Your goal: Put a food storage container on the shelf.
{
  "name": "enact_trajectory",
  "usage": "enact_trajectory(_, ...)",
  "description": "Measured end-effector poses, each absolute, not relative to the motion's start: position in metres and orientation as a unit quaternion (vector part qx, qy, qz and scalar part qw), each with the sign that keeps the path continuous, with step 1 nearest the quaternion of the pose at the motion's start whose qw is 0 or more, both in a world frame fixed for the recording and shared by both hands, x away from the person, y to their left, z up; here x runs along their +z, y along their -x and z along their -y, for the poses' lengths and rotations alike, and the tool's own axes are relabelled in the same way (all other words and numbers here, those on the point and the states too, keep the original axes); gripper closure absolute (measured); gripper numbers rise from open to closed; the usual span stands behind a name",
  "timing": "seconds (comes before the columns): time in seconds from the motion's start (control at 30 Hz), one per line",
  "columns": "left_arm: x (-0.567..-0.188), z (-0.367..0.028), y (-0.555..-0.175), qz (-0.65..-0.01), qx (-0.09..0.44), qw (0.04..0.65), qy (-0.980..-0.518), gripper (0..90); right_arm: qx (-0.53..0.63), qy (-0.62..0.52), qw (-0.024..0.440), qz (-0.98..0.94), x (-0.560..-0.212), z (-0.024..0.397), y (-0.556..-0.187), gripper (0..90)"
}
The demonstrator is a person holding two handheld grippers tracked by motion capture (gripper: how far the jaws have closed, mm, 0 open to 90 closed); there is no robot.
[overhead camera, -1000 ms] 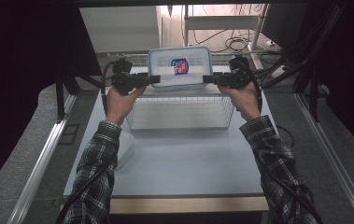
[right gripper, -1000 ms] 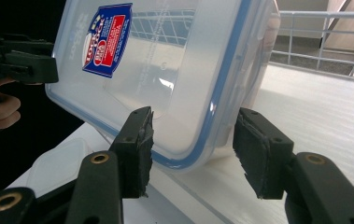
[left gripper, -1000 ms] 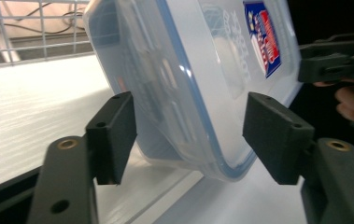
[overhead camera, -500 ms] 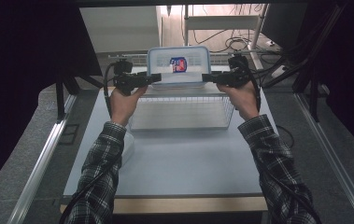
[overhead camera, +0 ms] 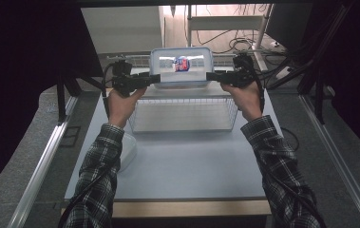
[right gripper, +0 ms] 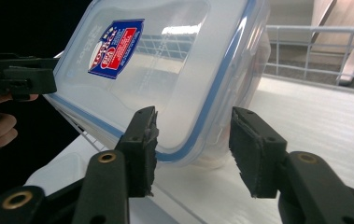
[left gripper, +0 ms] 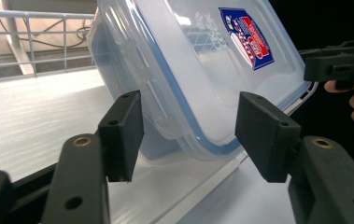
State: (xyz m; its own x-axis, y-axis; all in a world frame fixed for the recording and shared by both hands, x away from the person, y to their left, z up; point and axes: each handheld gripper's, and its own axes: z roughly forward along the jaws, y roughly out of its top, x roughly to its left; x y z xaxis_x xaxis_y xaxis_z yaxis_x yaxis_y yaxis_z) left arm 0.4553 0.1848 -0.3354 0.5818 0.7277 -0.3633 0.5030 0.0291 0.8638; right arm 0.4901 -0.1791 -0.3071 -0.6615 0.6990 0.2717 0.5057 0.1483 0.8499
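Clip-lid food container [overhead camera: 181, 66], clear plastic with a blue seal and a red-and-blue label [overhead camera: 181, 63]: found just behind the wire basket [overhead camera: 182, 99], tipped up on its long edge, lid facing the person. Its lower edge appears to rest on the desk [overhead camera: 182, 166] behind the basket. The left gripper [overhead camera: 156, 77] sits at one short end and the right gripper [overhead camera: 209, 75] at the other, both just beyond the basket's far rim. In the left gripper view the fingers [left gripper: 121, 135] straddle the container's corner and have just been closing. One finger lies against the wall, the other shows a gap. The right gripper's fingers [right gripper: 254, 149] straddle the opposite corner the same way. A firm clamp cannot be confirmed at either end. Risks, as judged: with only the rounded corners between the fingers, the smooth wall could slip out and the container fall flat or drop behind the basket. Uneven closing of the two grippers could twist it. A lift over the basket could catch the lower edge on the far rim. Count: one container, one label, one wire basket, two grippers, and one translucent tub [overhead camera: 126, 148] near the basket's front left corner.
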Motion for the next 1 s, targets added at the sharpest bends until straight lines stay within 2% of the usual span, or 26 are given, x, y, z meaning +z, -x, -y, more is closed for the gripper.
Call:
enact_trajectory(0.2, -0.334, -0.189, -0.456, -0.45, 0.091, 0.579, -0.674, 42.3, 0.513, -0.39, 0.095, -0.759, -0.306, 0.177, -0.489, 53.5)
enact_trajectory(0.37, -0.329, -0.189, -0.45, -0.444, 0.113, 0.569, -0.683, 44.6, 0.521, -0.381, 0.09, -0.758, -0.308, 0.176, -0.488, 53.9)
enact_trajectory(0.5, -0.326, -0.194, -0.438, -0.439, 0.152, 0.557, -0.689, 51.3, 0.524, -0.386, 0.125, -0.749, -0.305, 0.183, -0.487, 64.6)
enact_trajectory(0.57, -0.327, -0.195, -0.432, -0.439, 0.171, 0.544, -0.694, 58.4, 0.508, -0.395, 0.157, -0.749, -0.304, 0.184, -0.487, 71.4)
enact_trajectory(0.67, -0.331, -0.196, -0.428, -0.442, 0.18, 0.534, -0.698, 66.7, 0.488, -0.402, 0.179, -0.754, -0.307, 0.182, -0.491, 78.0)
enact_trajectory(0.73, -0.335, -0.194, -0.429, -0.449, 0.183, 0.519, -0.704, 68.8, 0.472, -0.407, 0.198, -0.757, -0.31, 0.179, -0.496, 80.9)
enact_trajectory(0.9, -0.342, -0.19, -0.439, -0.466, 0.182, 0.502, -0.706, 69.9, 0.45, -0.41, 0.214, -0.764, -0.316, 0.168, -0.507, 83.2)
enact_trajectory(1.0, -0.344, -0.19, -0.443, -0.473, 0.184, 0.495, -0.705, 70.7, 0.449, -0.404, 0.2, -0.771, -0.318, 0.166, -0.512, 83.8)
